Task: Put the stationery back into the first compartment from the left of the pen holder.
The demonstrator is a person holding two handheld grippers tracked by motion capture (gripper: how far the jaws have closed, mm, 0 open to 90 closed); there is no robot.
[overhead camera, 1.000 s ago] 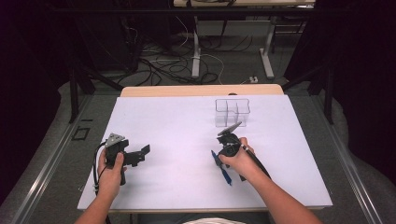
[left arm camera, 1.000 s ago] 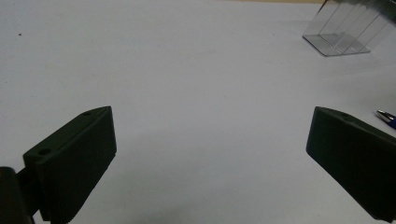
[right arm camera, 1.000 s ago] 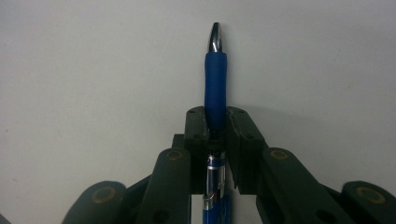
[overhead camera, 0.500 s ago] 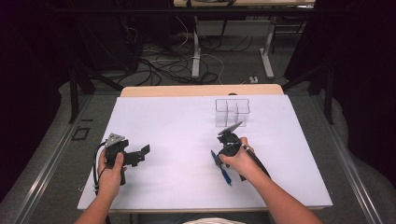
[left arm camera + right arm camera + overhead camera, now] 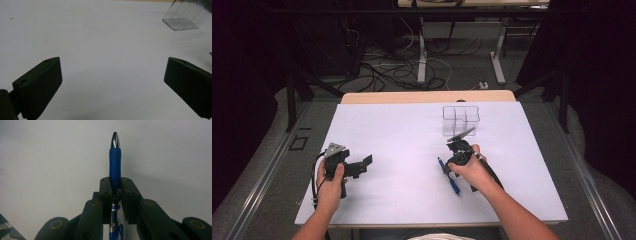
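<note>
A blue pen (image 5: 115, 161) with a silver tip sticks out forward from my right gripper (image 5: 115, 182), whose jaws are shut on its barrel above the white table. In the high view the pen (image 5: 451, 179) slants beside the person's right hand, with the right gripper (image 5: 452, 161) right of the table's middle. The left gripper (image 5: 363, 166) rests low at the left of the table. Its jaws stand wide open (image 5: 112, 75) with nothing between them.
A clear plastic organizer (image 5: 460, 120) with several compartments stands just beyond the right gripper, and appears at the top right of the left gripper view (image 5: 185, 15). The white tabletop (image 5: 402, 135) spreads between both hands. Cables and desk legs lie on the floor behind.
</note>
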